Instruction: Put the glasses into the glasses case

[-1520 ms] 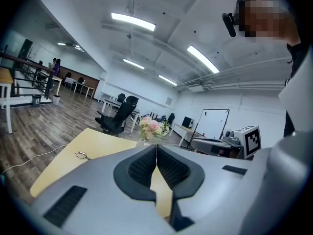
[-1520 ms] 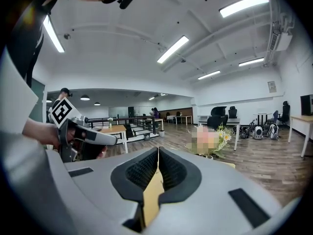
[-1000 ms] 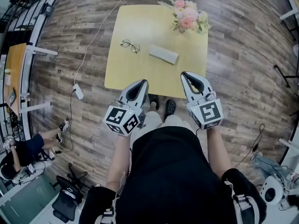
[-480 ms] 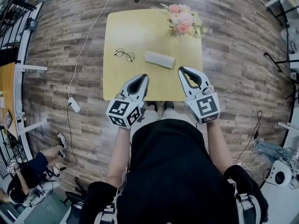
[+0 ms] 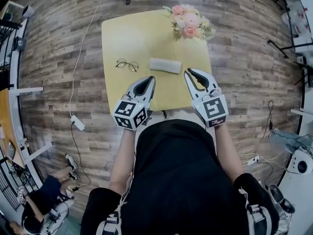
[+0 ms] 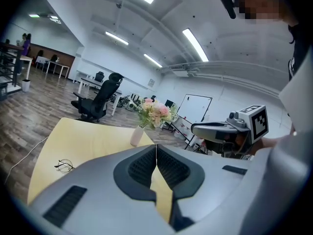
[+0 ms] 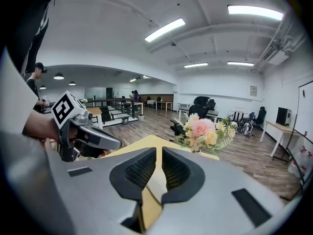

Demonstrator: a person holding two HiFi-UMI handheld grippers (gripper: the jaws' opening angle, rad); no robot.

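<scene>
In the last second I have brought both claws forward. They hung short of the pale yellow square table (image 5: 128,31) before, and now their tips reach over its near edge, around the centre of the head view. My left gripper (image 5: 149,79) has its jaws pressed together with nothing between them. My right gripper (image 5: 188,72) has just been opening, and its jaws now stand a narrow slit apart, also empty. The thin round-lensed wire glasses (image 5: 127,64) lie on the tabletop, up and to the left of my left claw, and are untouched. The flat grey oblong glasses case (image 5: 165,65) lies to their right, apart from them, just beyond the gap between my two claw tips, and it looks closed to me. The pink and cream flower bunch (image 5: 188,23) stands at the table's upper right corner, well clear. I judge this is still the approach: nothing is gripped, and my left claw must open before it can take the glasses.
</scene>
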